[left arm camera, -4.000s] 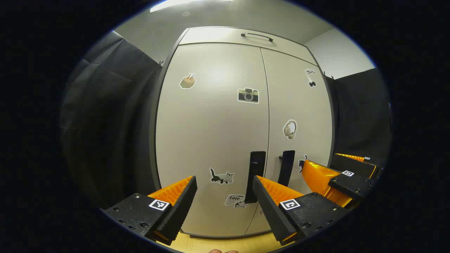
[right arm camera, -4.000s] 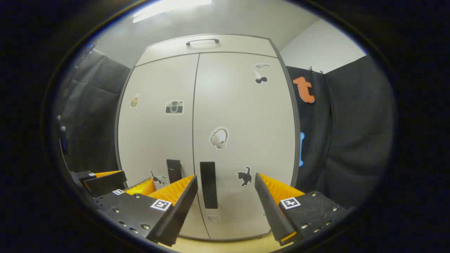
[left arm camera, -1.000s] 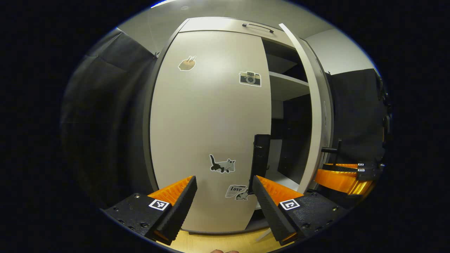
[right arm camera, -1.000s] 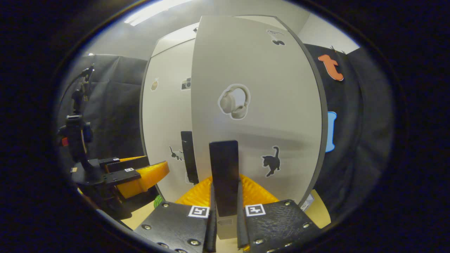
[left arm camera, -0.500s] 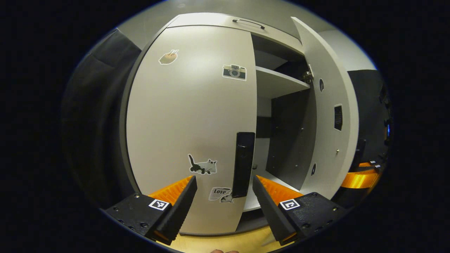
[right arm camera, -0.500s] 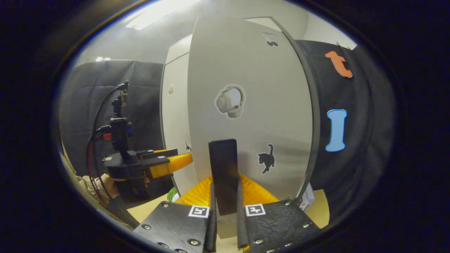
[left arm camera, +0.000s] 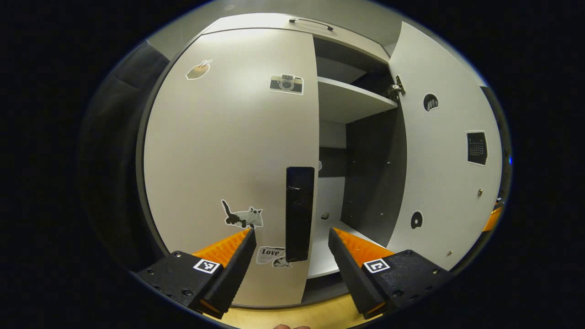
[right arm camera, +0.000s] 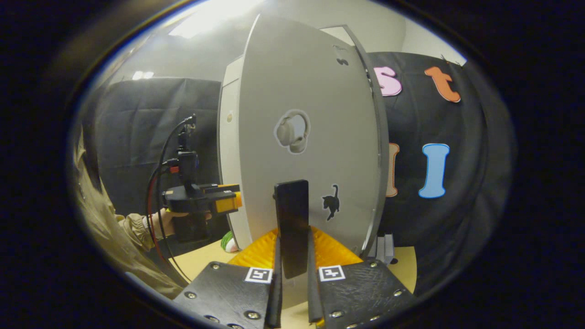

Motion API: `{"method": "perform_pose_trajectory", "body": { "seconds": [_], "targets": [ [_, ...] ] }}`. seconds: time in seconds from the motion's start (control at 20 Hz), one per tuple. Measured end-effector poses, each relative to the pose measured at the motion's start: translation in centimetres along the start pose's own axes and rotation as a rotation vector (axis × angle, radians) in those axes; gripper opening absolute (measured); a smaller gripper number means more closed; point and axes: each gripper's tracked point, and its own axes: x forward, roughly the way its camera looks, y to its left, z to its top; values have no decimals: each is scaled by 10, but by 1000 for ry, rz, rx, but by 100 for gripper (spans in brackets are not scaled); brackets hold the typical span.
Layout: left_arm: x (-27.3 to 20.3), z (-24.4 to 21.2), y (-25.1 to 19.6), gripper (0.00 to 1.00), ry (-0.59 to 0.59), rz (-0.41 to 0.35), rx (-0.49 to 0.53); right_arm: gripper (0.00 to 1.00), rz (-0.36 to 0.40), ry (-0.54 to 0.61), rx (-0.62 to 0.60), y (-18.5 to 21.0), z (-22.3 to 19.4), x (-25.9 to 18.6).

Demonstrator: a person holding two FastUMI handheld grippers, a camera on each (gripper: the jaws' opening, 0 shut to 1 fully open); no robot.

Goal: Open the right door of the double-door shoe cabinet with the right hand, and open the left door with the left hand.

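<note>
Right door (right arm camera: 311,137): swung wide, my right gripper (right arm camera: 292,274) clenched on its handle (right arm camera: 291,224). Left door (left arm camera: 228,151): shut; my left gripper (left arm camera: 290,258) gapes before its handle (left arm camera: 299,212) — close on it next.

right door (left arm camera: 445,151) swung wide, right half of the cabinet open: clear gap between the left door (left arm camera: 228,151) edge and the dark inner side wall (left arm camera: 372,169). shelf (left arm camera: 349,98) caps that bay from above. left door shut, its handle (left arm camera: 299,212) stands between the spread fingers of the left gripper (left arm camera: 290,237), free on both sides. right door handle (right arm camera: 292,226) blocked, right gripper (right arm camera: 292,249) clamped on it
</note>
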Motion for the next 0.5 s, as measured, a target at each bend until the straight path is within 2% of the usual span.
{"method": "perform_pose_trajectory", "body": {
  "seconds": [0.25,0.5],
  "targets": [
    [12,-7,-2,98,18,35,-5,22,-15,-5,26,-14,2,-7],
    [21,-6,-7,99,13,62,3,22,-73,-19,48,-31,3,-12]
  ]
}}
